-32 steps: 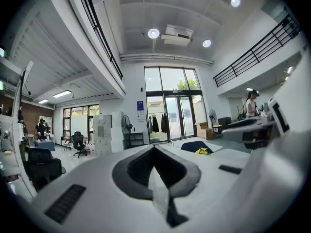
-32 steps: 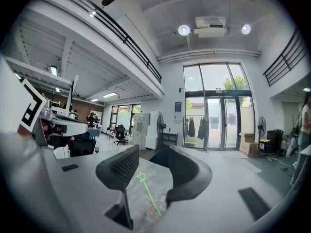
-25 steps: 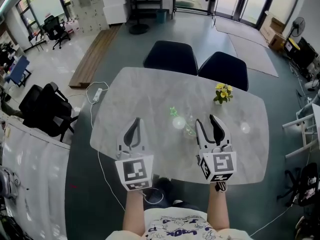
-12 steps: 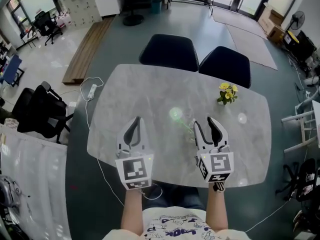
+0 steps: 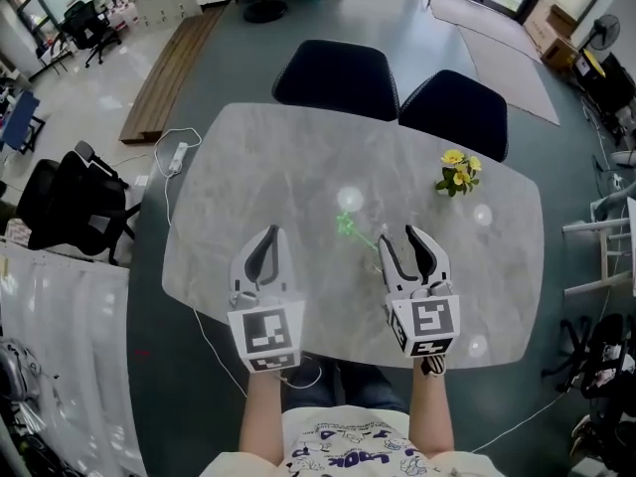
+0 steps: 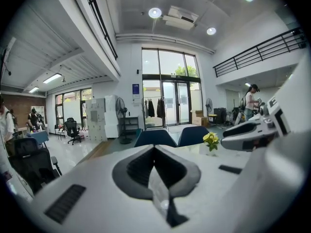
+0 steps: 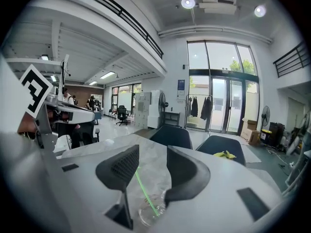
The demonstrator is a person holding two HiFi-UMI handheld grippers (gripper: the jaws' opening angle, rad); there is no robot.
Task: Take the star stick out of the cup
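left gripper (image 6: 154,147): jaws are sitting pressed together with nothing between them; it's hovering over the near left part of the table (image 5: 258,167), well apart from the cup

right gripper (image 7: 151,152): jaws are standing apart, not clamping anything; the cup is showing low down in the gap between them, and tbh I can't tell if either jaw is touching it

cup (image 7: 151,209): clear plastic, sitting on the table just in front of the right gripper; pretty hard to spot from the head view since it's see-through

star stick (image 5: 350,227): thin green stem with a green star on the end; the stem is resting in the cup and leaning out toward the far left, so the star is hanging over the table between the two grippers, nearer the right one

stick in the right gripper view (image 7: 144,188): the stem is rising from the cup up through the gap, closer to the left jaw

flowers (image 5: 457,172): small yellow bunch sitting on the far right of the table, well apart from the cup

chairs (image 5: 333,76): two dark ones are tucked in along the far edge

person: forearms are reaching out from the bottom of the head view, one behind each gripper
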